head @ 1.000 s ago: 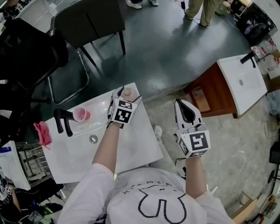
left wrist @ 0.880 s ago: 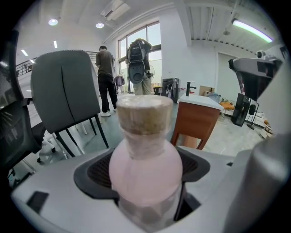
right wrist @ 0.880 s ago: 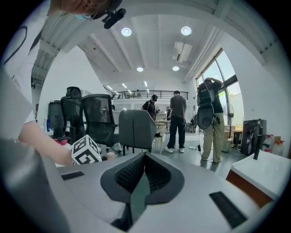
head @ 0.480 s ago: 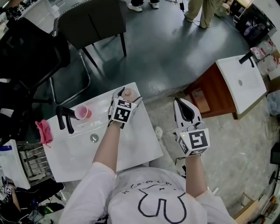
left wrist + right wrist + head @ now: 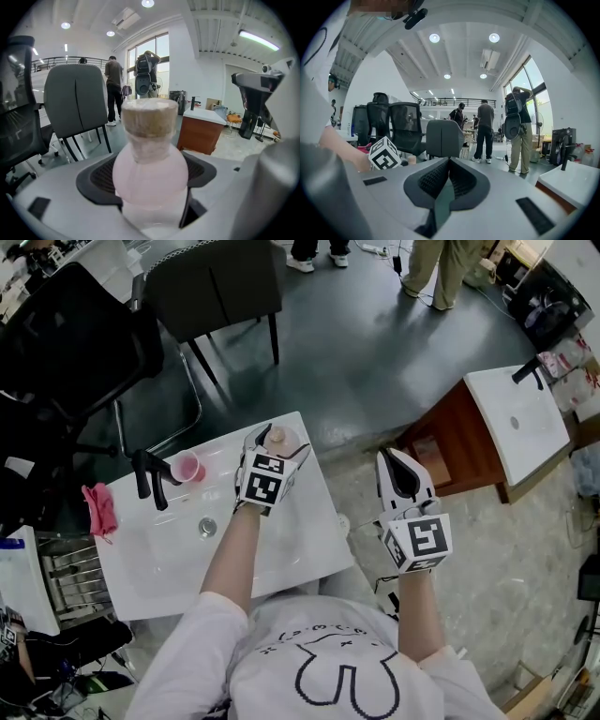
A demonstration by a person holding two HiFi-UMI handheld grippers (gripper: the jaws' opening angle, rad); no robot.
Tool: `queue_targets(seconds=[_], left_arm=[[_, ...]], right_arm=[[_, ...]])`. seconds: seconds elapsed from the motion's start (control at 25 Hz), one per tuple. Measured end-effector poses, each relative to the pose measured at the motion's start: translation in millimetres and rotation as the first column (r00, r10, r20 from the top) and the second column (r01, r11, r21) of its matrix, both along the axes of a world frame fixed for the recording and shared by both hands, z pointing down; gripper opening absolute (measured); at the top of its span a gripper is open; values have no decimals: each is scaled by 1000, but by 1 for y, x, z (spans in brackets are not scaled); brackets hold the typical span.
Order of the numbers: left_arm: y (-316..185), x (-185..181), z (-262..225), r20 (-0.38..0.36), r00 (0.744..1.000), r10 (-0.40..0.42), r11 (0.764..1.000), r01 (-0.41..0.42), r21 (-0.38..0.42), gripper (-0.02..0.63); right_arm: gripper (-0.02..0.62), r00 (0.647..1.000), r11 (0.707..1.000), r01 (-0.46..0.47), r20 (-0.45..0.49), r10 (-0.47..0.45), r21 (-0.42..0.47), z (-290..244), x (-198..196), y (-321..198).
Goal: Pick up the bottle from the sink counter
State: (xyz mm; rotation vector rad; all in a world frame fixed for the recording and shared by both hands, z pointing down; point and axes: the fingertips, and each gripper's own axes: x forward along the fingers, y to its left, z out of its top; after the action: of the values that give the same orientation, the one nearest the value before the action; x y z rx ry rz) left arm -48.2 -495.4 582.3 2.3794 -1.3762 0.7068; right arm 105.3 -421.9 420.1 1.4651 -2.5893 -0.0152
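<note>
While the bottle point(image 5: 150, 159) is upright at the far right corner of the counter point(image 5: 305, 540), the left gripper point(image 5: 276, 441) clamps its body; the right gripper point(image 5: 401, 474), jaws together, waits off the counter.

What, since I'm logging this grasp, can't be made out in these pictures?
- Base of the bottle: in the head view the left gripper covers it, and the left gripper view's bottom edge cuts it off. Whether it is off the counter cannot be told.
- Contents of the pink cup: too small in the head view.
</note>
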Motion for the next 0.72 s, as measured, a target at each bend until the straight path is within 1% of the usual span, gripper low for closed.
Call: queue_targets(seconds=[0.24, 0.44, 0.72], left_arm=[[20, -5, -28, -11, 1000, 6, 999, -6, 50, 402], [36, -14, -45, -9, 1000, 4, 997, -3, 76, 402], [61, -27, -75, -5, 1000, 19, 990, -18, 143, 402]], right_arm=[[25, 1000, 999, 9, -6, -9, 38, -15, -13, 22], [25, 1000, 997, 21, -13, -21, 79, -29, -29, 41], [25, 1000, 994, 12, -11, -11, 110, -44, -43, 68]])
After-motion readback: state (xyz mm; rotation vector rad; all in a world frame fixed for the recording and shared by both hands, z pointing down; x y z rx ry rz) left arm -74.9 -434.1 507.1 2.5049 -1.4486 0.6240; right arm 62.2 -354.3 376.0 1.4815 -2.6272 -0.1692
